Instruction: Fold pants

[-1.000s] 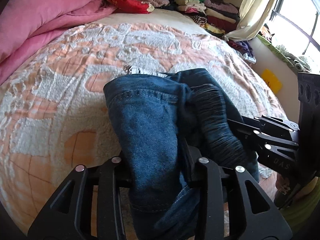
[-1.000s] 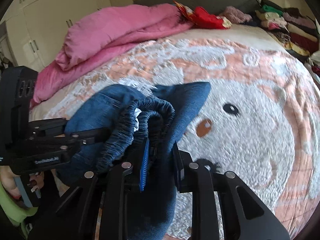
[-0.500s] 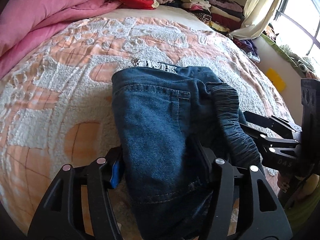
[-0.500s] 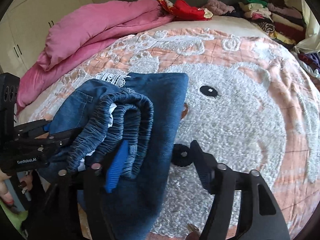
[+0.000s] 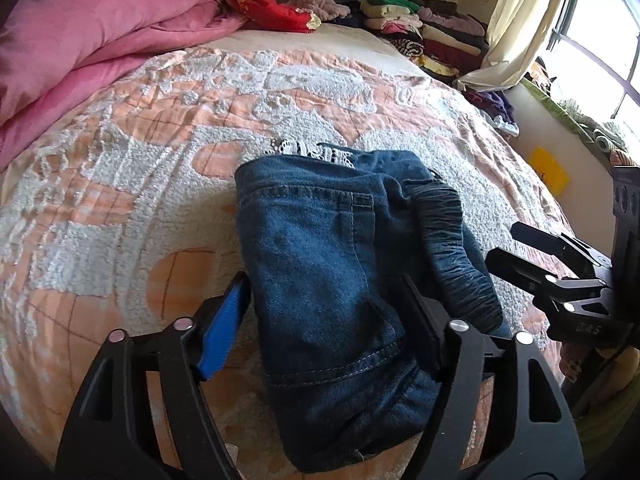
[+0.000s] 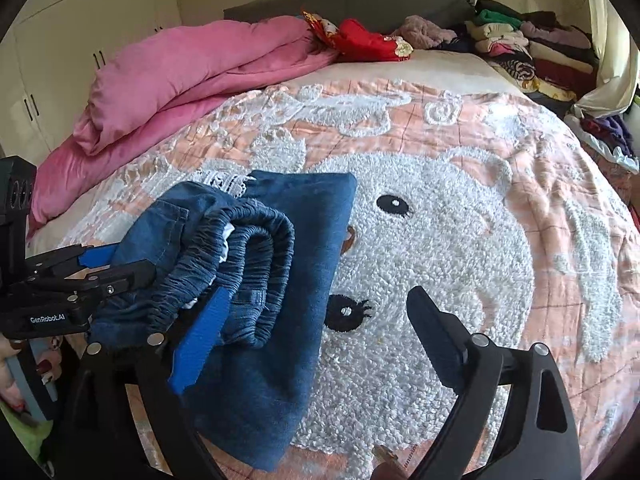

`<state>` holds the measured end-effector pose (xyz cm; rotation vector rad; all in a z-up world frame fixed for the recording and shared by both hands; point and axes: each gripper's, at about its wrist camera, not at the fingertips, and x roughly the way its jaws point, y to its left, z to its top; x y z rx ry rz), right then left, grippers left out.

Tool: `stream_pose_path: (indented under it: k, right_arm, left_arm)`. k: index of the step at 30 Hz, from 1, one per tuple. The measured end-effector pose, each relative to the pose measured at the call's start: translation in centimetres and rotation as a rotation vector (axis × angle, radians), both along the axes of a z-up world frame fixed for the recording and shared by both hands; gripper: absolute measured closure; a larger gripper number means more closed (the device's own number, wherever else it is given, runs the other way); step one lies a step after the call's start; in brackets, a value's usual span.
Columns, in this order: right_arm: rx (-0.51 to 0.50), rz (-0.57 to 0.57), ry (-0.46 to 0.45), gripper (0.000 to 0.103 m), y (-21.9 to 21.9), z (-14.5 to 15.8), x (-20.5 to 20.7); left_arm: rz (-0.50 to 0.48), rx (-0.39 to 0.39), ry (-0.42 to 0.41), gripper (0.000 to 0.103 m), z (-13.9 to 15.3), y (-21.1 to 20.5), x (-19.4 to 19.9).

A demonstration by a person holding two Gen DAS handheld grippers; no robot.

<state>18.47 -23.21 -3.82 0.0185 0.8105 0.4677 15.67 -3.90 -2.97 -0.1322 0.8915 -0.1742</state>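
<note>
The blue denim pants [image 5: 328, 264] lie folded into a thick bundle on the peach and white blanket [image 5: 120, 200], elastic waistband on top at the right. My left gripper [image 5: 324, 320] straddles the bundle's near end, jaws opening. Its blue pad [image 5: 224, 328] stands clear of the fabric. In the right wrist view the pants [image 6: 296, 240] sit left of centre. My right gripper [image 6: 320, 332] is opening wide: one pad [image 6: 200, 344] lies over the waistband, the other finger hangs over bare blanket. Each gripper shows in the other's view: the right gripper [image 5: 504, 242], the left gripper [image 6: 124, 262].
A pink duvet [image 6: 192, 76] is heaped along the bed's far left. A red garment [image 6: 360, 40] and a stack of folded clothes [image 6: 532, 52] line the headboard side. A curtain [image 5: 516, 20] and a window [image 5: 596, 40] stand to the right. White wardrobe doors [image 6: 72, 20] are behind.
Both grippers went from shut on the pants to open and let them go. The bundle has settled onto the blanket, and the right gripper has drawn a little to the right.
</note>
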Motion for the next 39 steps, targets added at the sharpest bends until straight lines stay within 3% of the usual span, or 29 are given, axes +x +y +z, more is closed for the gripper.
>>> stream_pose_path:
  k: [2,8,25,39]
  right_arm:
    - [0.007,-0.004,-0.011,0.007,-0.1,0.4,-0.2]
    - [0.034,-0.021,-0.040,0.005,-0.5,1.5,-0.7]
    - [0.047,-0.026,-0.194,0.005,-1.4,6.2,-7.2]
    - [-0.002,-0.072,-0.201,0.005,-2.4,5.7,-12.6]
  left_arm:
    - [0.005,0.000,-0.006,0.028,0.3,0.2,-0.1]
    - [0.016,-0.006,-0.026,0.010,1.4,0.6,-0.8]
    - [0.050,0.001,-0.130,0.010,5.5,1.3,-6.4]
    - [0.033,0.044,-0.117,0.010,4.5,0.6,-10.9]
